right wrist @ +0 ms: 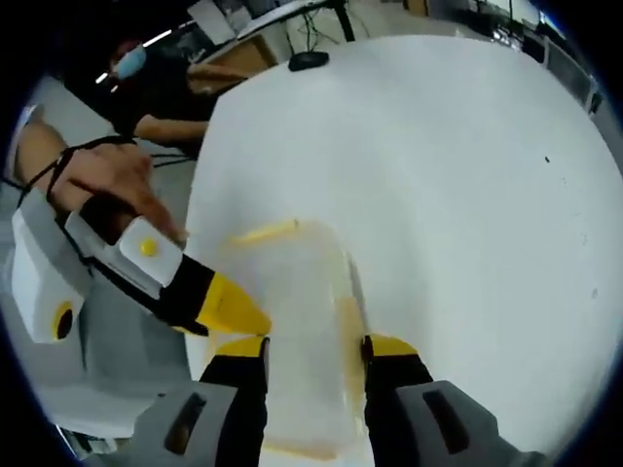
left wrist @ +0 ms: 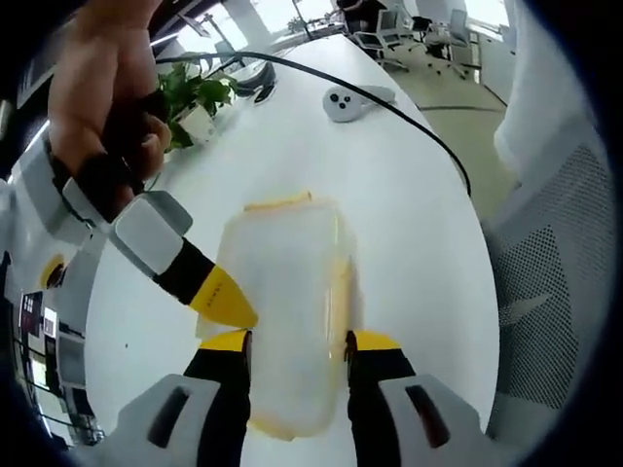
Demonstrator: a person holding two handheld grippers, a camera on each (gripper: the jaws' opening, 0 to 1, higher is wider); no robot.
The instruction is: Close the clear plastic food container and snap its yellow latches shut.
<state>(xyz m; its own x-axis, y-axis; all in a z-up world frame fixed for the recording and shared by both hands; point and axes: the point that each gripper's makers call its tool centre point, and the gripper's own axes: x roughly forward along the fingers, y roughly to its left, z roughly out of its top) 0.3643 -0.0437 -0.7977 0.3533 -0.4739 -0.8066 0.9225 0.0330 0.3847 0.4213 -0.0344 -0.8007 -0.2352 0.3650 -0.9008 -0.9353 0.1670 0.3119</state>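
In the left gripper view the clear container (left wrist: 292, 311) lies at lower centre on the white counter (left wrist: 419, 224), its long axis running straight up the frame, away from the left tool (left wrist: 296, 341). That tool's 2 jaws straddle its near end, spread, gripping nothing I can confirm. The right tool (right wrist: 315, 346) straddles it likewise, the yellow latch (right wrist: 265, 233) at the far end.

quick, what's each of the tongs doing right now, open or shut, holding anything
Left tongs: open, jaws either side of the clear container; grip cannot be told.
Right tongs: open, jaws straddling the same container, not clearly clamped.
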